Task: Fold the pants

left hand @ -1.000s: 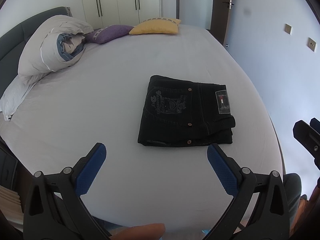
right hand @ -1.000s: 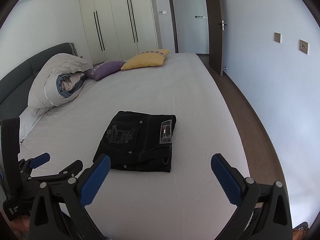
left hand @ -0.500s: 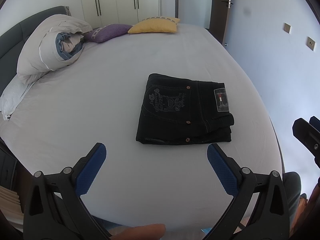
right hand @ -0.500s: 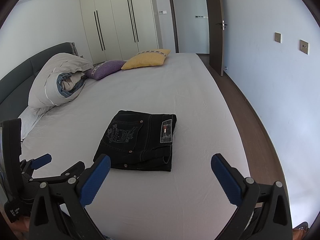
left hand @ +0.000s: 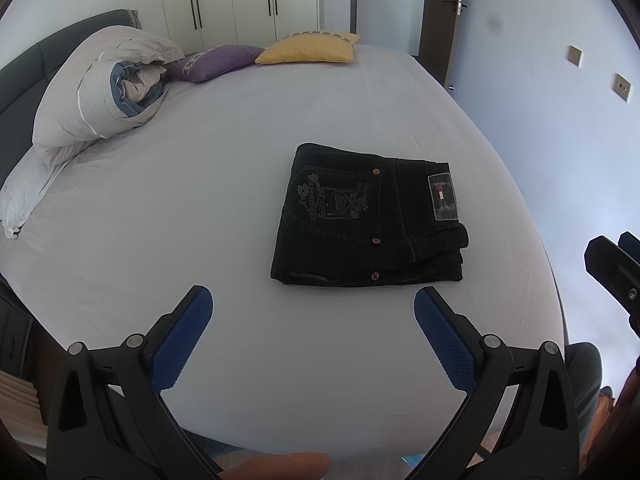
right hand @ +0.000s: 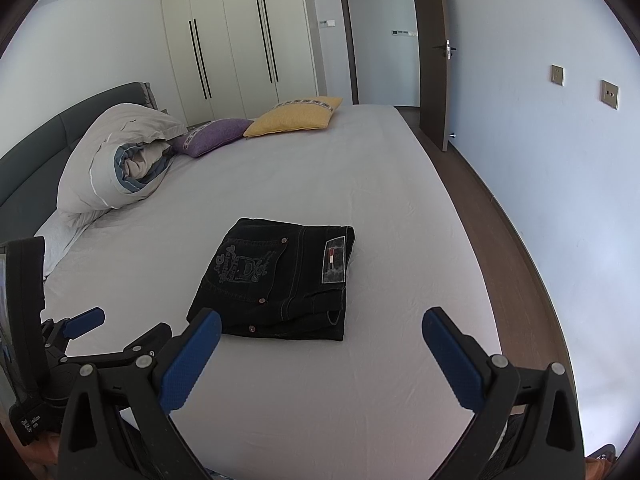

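Black pants (left hand: pixel 368 216) lie folded into a compact rectangle on the bed's grey sheet (left hand: pixel 200 200), back pocket embroidery and a label patch facing up. They also show in the right wrist view (right hand: pixel 280 276). My left gripper (left hand: pixel 312 300) is open and empty, held back from the pants' near edge. My right gripper (right hand: pixel 320 320) is open and empty, also short of the pants. The left gripper shows at the lower left of the right wrist view (right hand: pixel 120 324); the right gripper's fingers (left hand: pixel 608 256) show at the right edge of the left wrist view.
A rolled duvet (left hand: pixel 100 92) and a white pillow (left hand: pixel 24 196) lie at the bed's left side. Purple (left hand: pixel 216 62) and yellow (left hand: pixel 308 48) cushions sit at the far end. A wall runs along the bed's right edge, with wardrobe doors (right hand: pixel 240 40) behind.
Both grippers have drifted back and up slightly; the pants sit a little higher in both views. The pants have not moved on the bed.
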The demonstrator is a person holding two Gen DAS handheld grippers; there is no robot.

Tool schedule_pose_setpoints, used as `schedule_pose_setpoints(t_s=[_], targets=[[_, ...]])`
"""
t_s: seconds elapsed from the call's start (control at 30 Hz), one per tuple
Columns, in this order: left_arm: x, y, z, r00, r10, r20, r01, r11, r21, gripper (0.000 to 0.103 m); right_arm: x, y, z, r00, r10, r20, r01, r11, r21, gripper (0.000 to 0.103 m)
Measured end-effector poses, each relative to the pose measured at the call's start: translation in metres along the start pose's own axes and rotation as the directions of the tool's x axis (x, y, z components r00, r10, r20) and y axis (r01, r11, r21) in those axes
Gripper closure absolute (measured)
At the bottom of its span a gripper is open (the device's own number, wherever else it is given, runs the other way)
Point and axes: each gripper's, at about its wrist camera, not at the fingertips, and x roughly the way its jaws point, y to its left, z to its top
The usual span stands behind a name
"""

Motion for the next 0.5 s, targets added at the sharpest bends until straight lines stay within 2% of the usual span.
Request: schedule_pose_setpoints(t_s=[0.5], targets=[[0.0018, 0.0035, -0.0006, 1.000, -0.022, -0.012, 0.022, 1.000, -0.013, 0.000, 0.0052, 0.0001, -0.0015, 1.000, -0.008, -0.010, 0.008, 1.000, -0.016, 0.000]])
